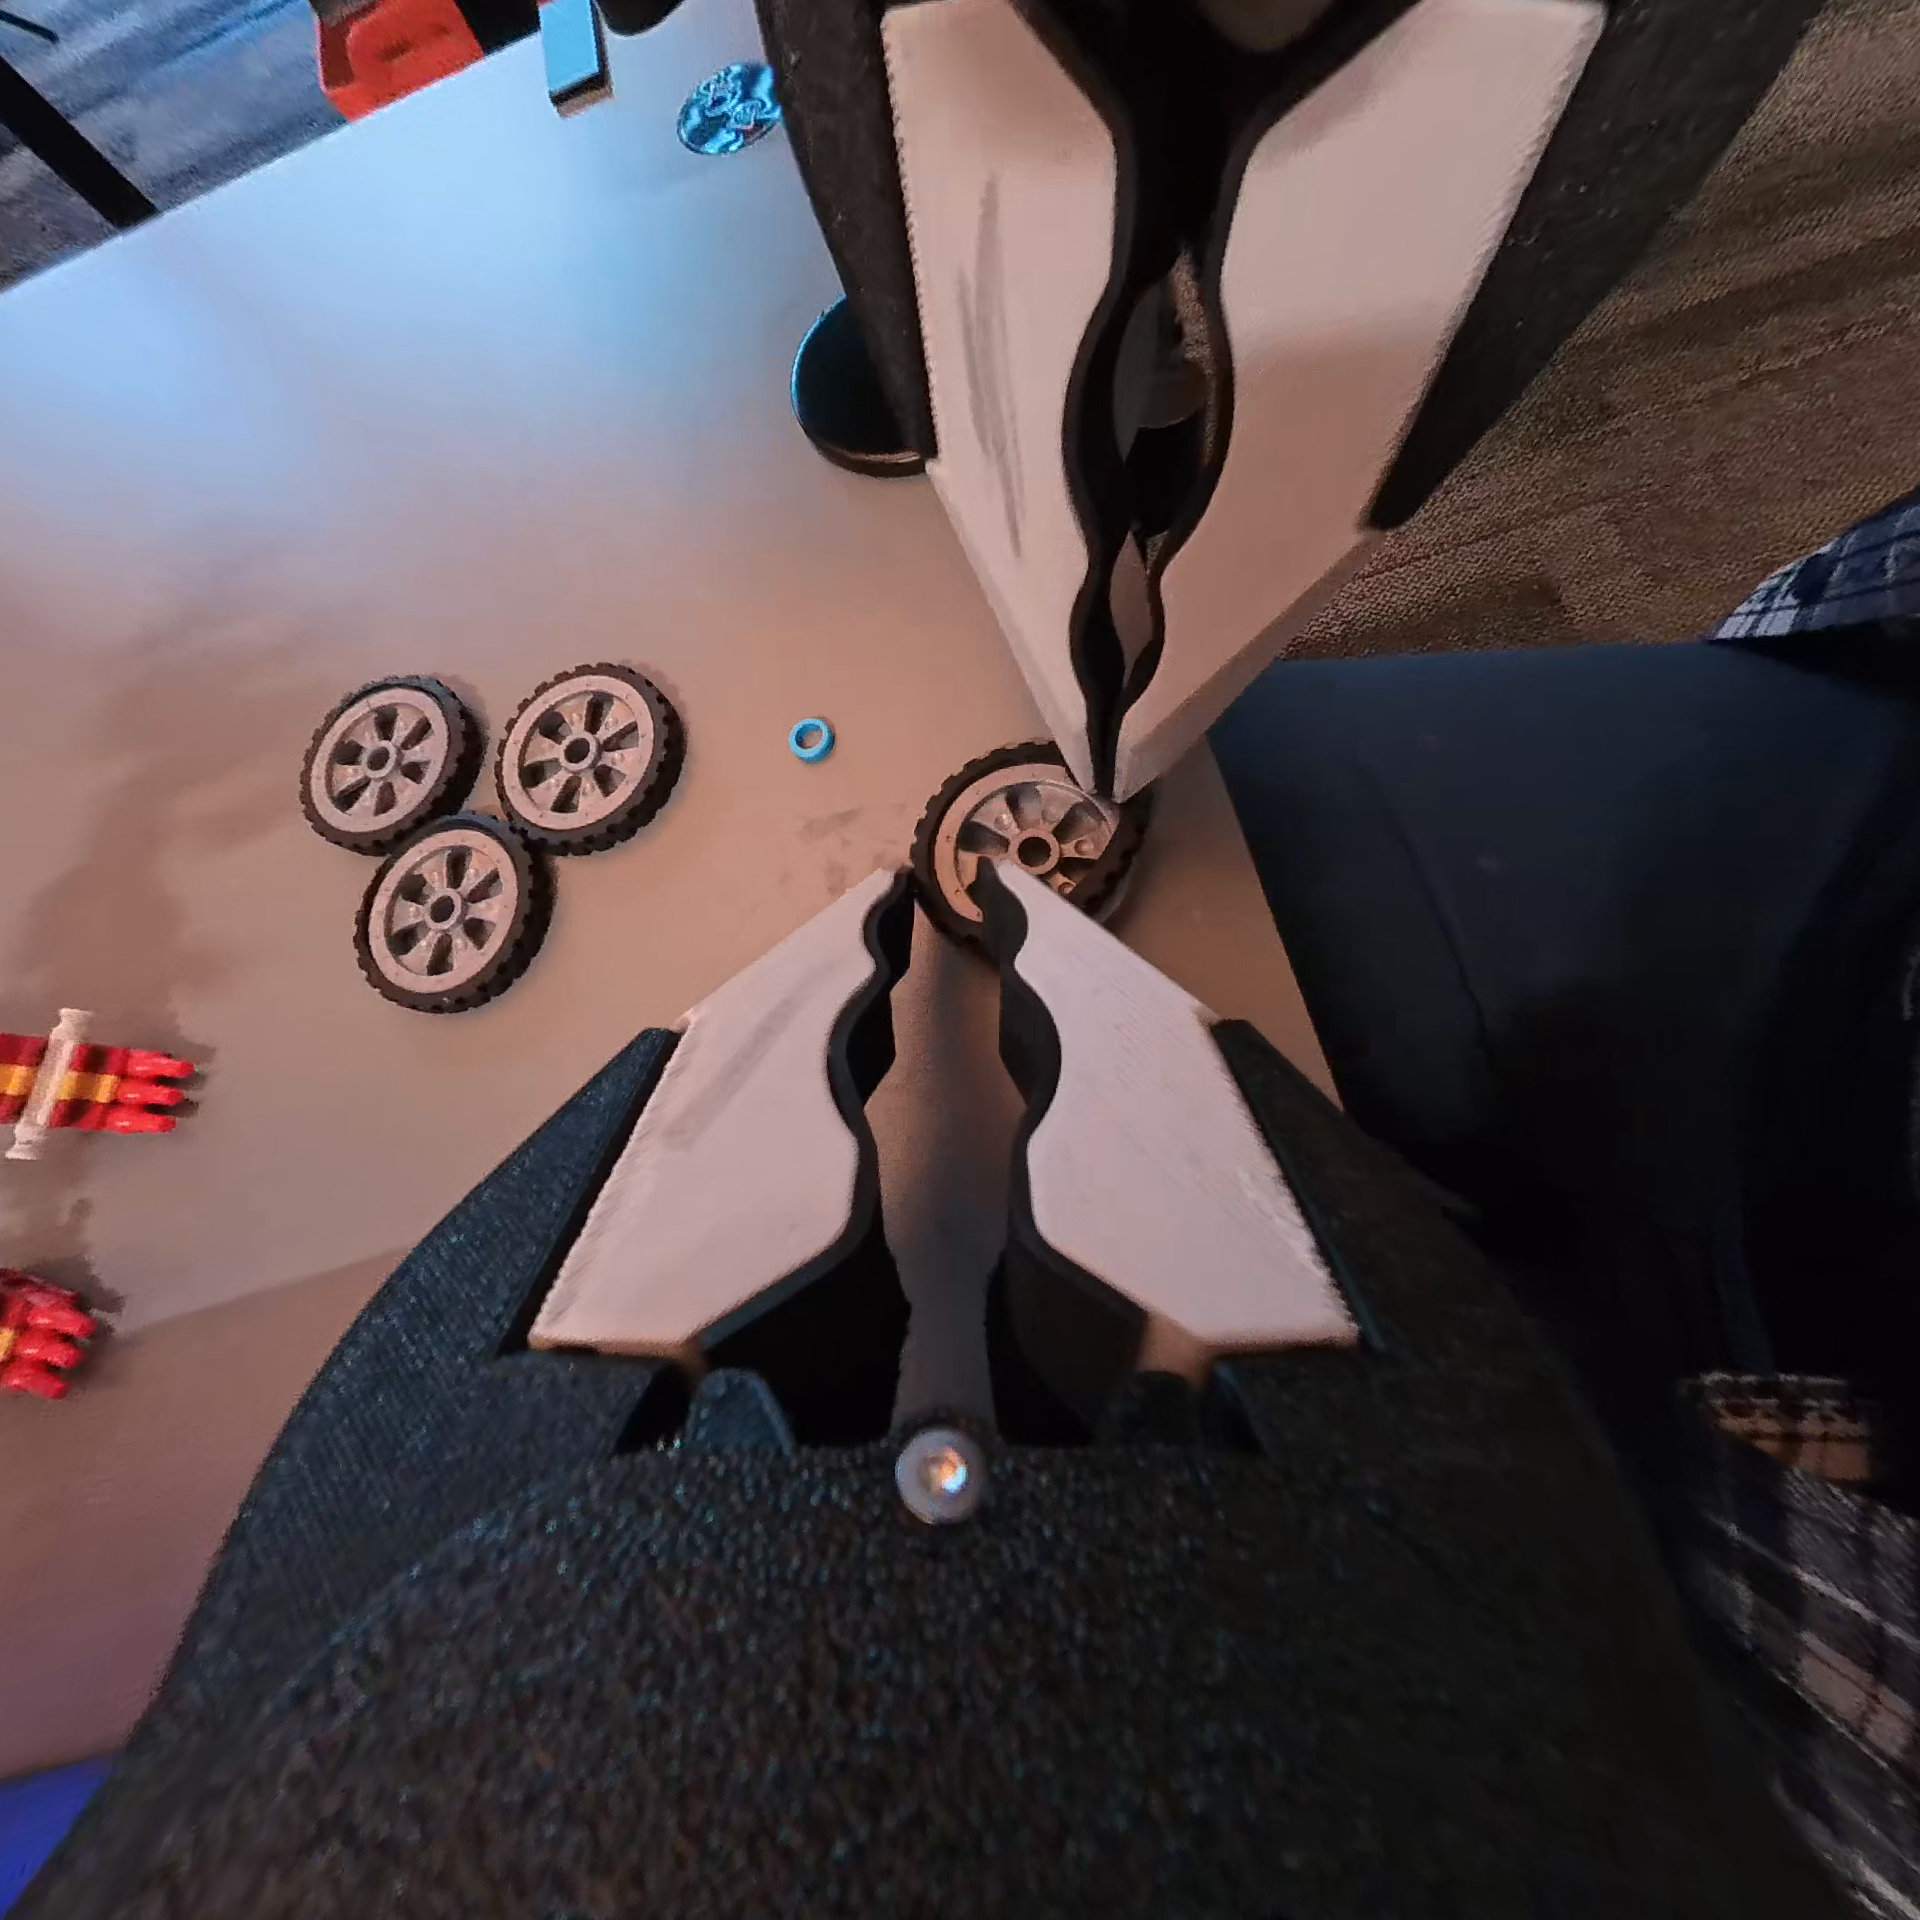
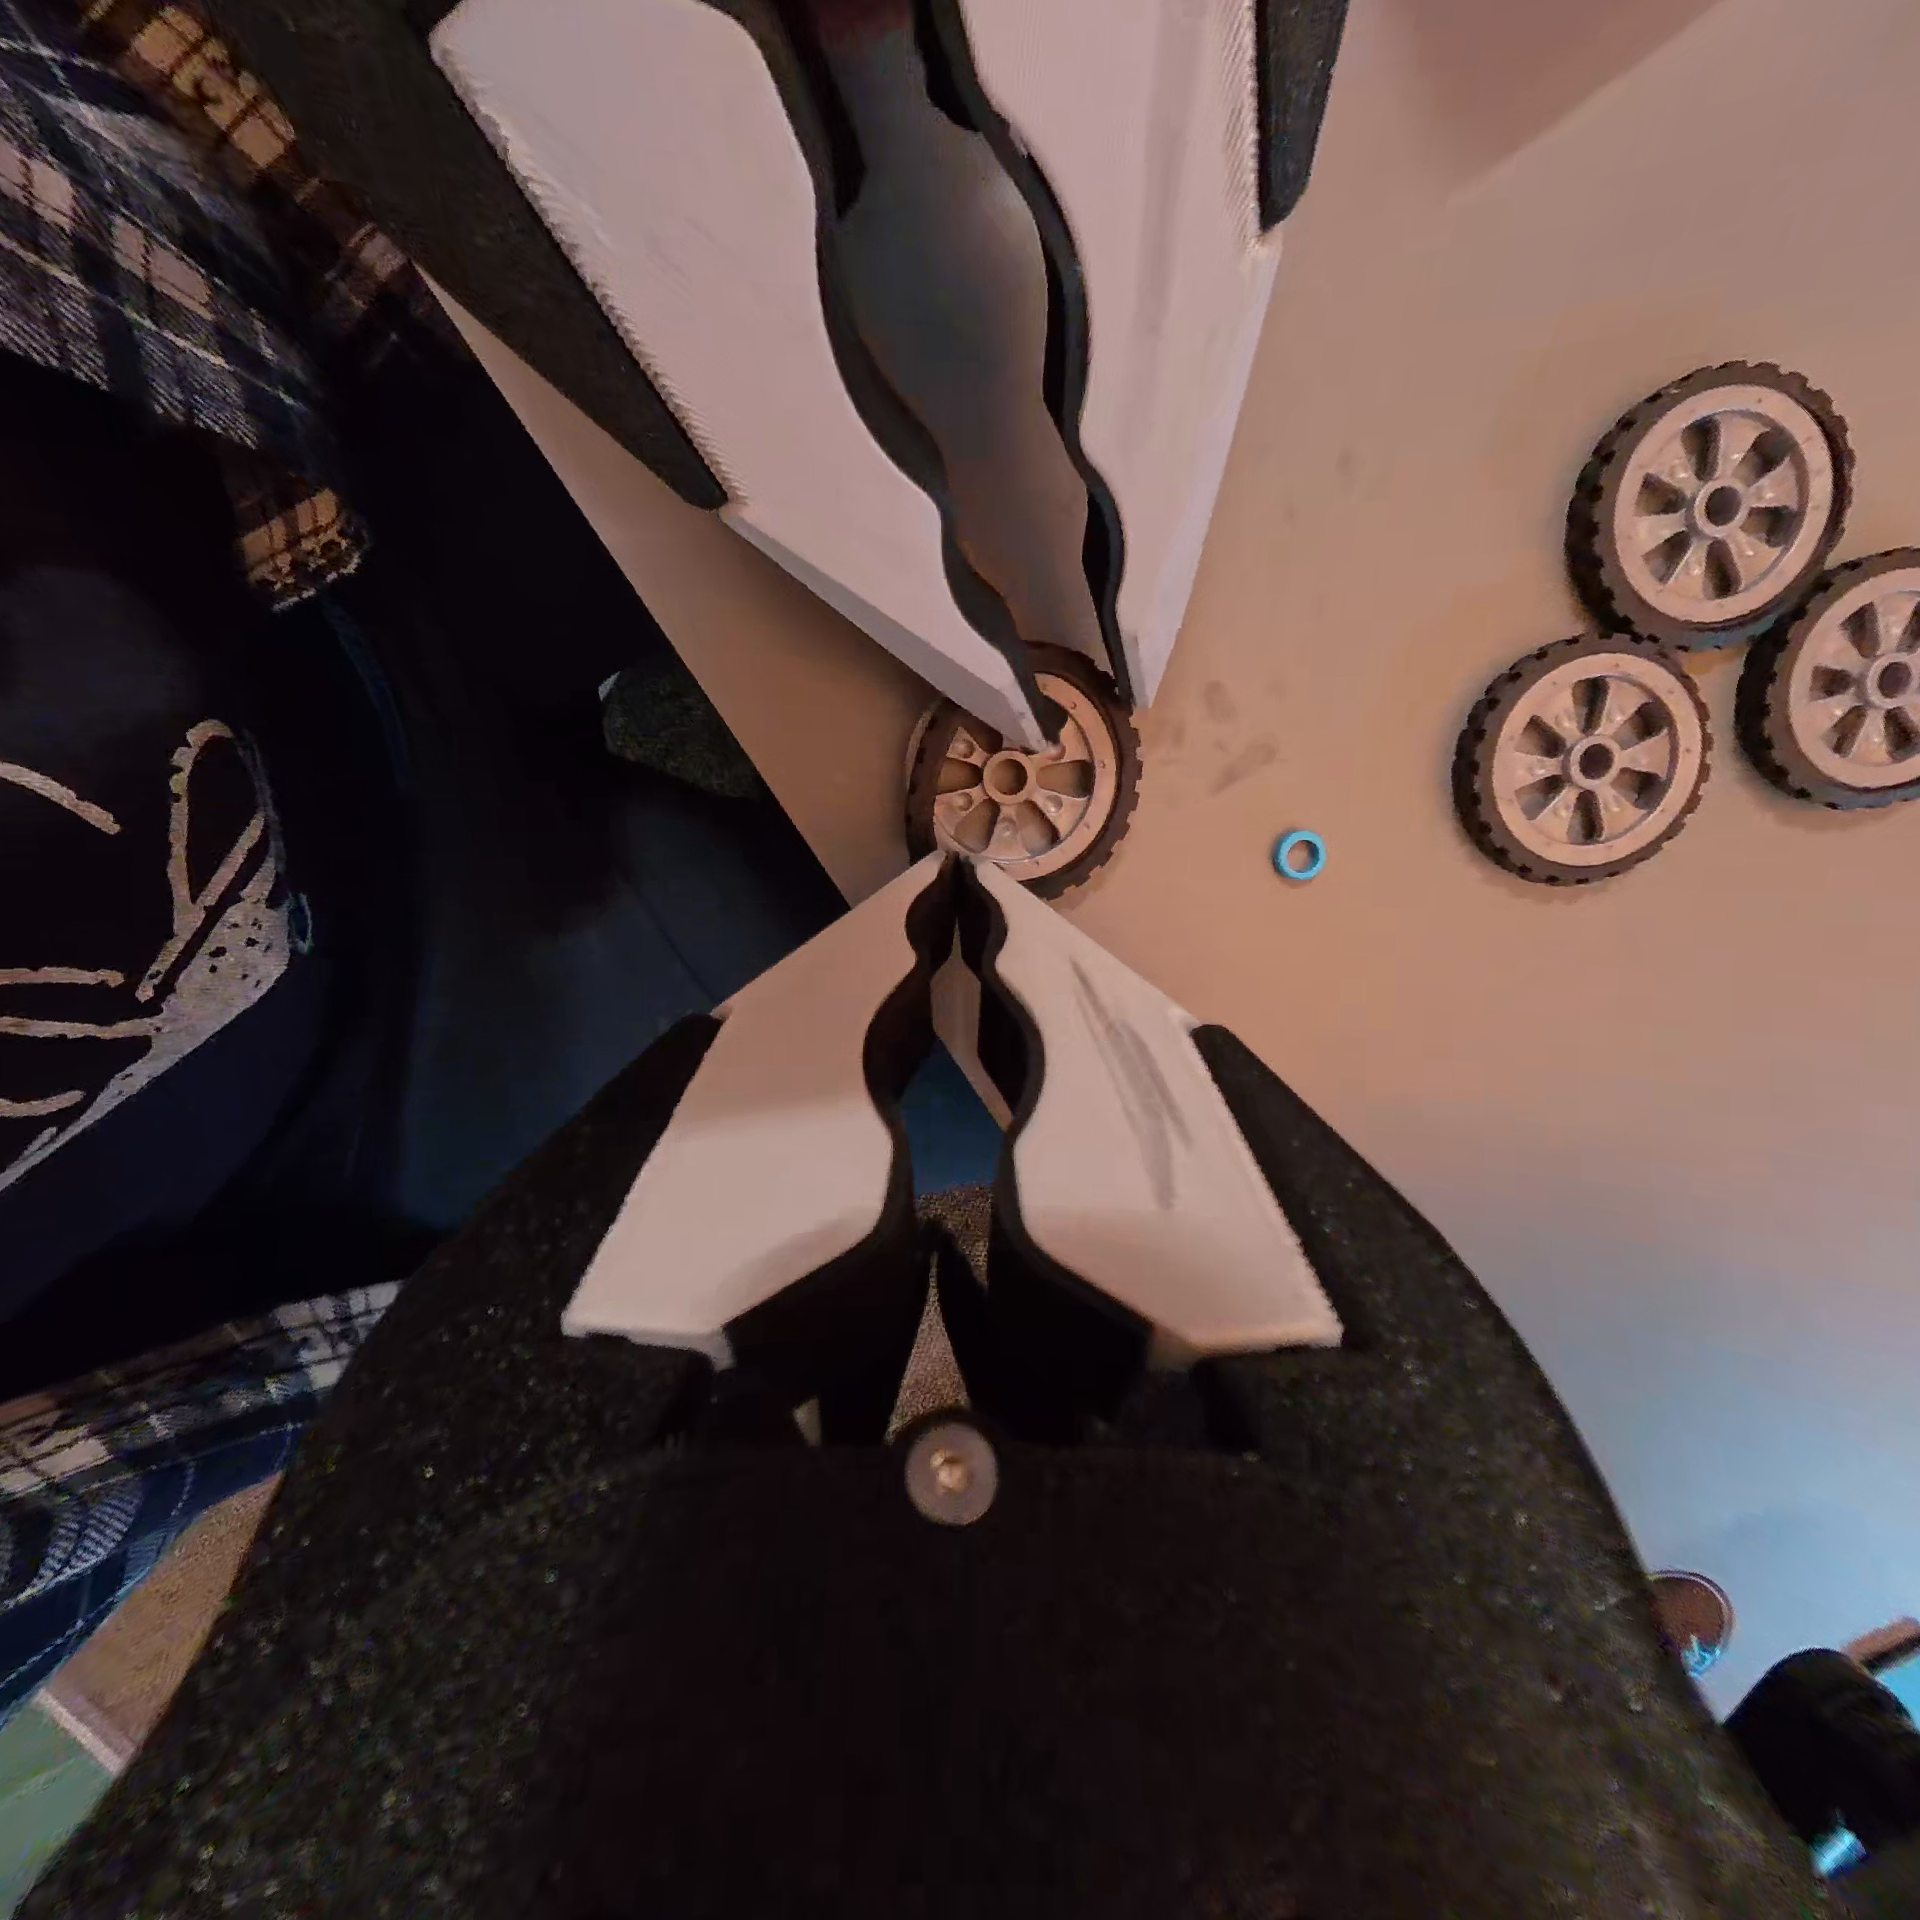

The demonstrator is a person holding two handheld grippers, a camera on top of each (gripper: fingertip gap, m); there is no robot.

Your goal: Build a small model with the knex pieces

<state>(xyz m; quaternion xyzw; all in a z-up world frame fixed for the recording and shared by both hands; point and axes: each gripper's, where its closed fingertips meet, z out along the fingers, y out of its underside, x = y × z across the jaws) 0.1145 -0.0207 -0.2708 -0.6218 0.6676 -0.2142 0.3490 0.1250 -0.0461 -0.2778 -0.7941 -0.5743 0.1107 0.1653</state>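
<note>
The left gripper has its two fingers set astride the tyre of a lone toy wheel, one tip outside the black tread and the other resting on the grey spoked face, so the rim sits in the narrow gap between them; it looks pinched there, which would keep the wheel from sliding on the smooth table. The right gripper comes at the same wheel from the opposite side. Its fingers are nearly together, tips touching the wheel's edge with almost no gap left; whether they nip a sliver of tread or only press against it cannot be told. Held from two sides like this, the wheel appears steadied flat, hub hole facing up.

Taking the lone wheel as the landmark: it lies at the table's near edge, just beside the person's dark-clothed lap. A small blue ring lies near it on bare tabletop, apart from everything. Farther out on that same side, three more wheels lie flat in a tight cluster, tyres touching. Well beyond those are red and yellow plastic parts with a white pin across them. Far across the table from the wheel sit a blue disc and a dark round object, partly hidden behind the right gripper
</note>
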